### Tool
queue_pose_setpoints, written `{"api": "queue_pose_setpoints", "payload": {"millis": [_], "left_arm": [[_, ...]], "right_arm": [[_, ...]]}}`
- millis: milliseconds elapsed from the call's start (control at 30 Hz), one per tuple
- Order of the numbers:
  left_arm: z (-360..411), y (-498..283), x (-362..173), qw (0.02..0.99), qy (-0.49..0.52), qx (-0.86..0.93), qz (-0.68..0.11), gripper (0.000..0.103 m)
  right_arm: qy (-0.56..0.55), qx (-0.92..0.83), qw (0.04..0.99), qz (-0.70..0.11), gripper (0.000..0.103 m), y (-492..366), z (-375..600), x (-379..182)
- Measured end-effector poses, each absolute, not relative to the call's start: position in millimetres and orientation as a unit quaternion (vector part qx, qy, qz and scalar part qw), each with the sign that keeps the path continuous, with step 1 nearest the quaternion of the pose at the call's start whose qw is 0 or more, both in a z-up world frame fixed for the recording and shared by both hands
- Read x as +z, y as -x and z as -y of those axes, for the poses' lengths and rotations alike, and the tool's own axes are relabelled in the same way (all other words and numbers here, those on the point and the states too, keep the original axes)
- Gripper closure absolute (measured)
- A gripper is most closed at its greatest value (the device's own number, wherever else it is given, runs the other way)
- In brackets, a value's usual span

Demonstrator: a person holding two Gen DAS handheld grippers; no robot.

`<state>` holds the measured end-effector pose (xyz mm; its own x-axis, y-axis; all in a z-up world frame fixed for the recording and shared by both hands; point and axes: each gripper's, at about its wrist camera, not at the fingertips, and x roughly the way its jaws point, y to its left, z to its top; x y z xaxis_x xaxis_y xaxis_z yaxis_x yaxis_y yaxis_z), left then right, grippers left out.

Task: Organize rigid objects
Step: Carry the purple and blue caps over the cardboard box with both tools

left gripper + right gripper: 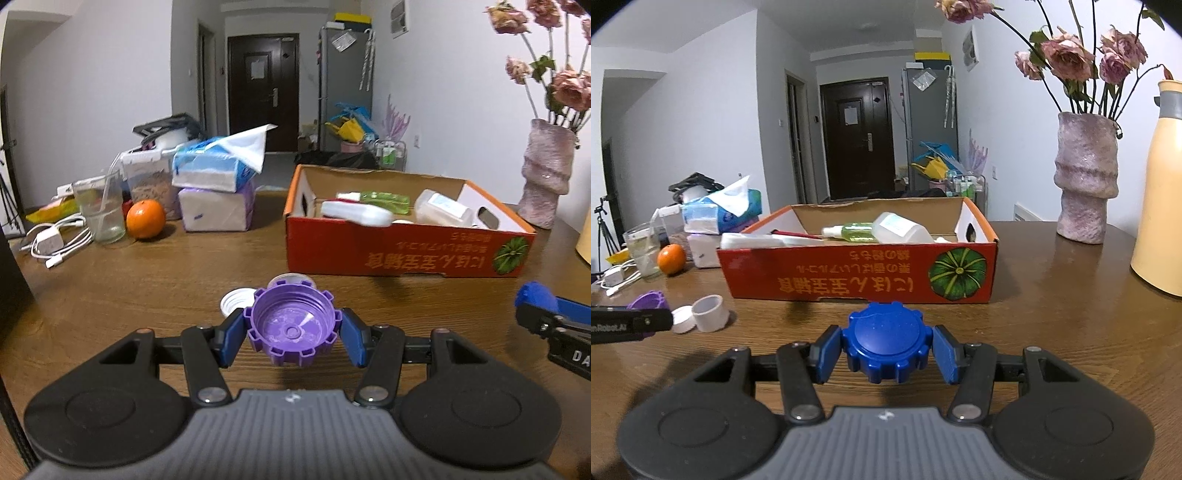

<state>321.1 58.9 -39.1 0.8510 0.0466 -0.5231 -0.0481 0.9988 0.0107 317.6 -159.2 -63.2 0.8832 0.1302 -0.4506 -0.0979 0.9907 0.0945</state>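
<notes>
Left tool point(291, 334) clamped on purple cap point(291, 328), right tool point(886, 347) clamped on blue cap point(886, 339), likely bound for the pumpkin box point(857, 277) ahead.

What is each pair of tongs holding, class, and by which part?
The left tongs grip a purple cap by its ridged sides, open side up. The right tongs grip a blue cap by its ridged sides, closed top up.

My left gripper point(291, 334): around a notched cap point(291, 328).
Behind it: cardboard box point(402, 247) on table point(166, 280).
Box's left: orange point(145, 219).
</notes>
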Motion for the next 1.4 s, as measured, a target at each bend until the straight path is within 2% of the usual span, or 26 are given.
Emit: {"api": "queue_pose_setpoints", "payload": {"millis": [667,1400], "left_arm": [[-21,-296,-20,0.972,-0.002,-0.005,-0.237,0.047],[0,-304,-4,0.977,-0.003,0.003,-0.214,0.047]], "right_arm": [[-0.038,0.09,0.974,-0.205,0.05,-293,152,-48],[-0.052,0.096,0.98,-0.168,0.05,-291,162,-31]]}}
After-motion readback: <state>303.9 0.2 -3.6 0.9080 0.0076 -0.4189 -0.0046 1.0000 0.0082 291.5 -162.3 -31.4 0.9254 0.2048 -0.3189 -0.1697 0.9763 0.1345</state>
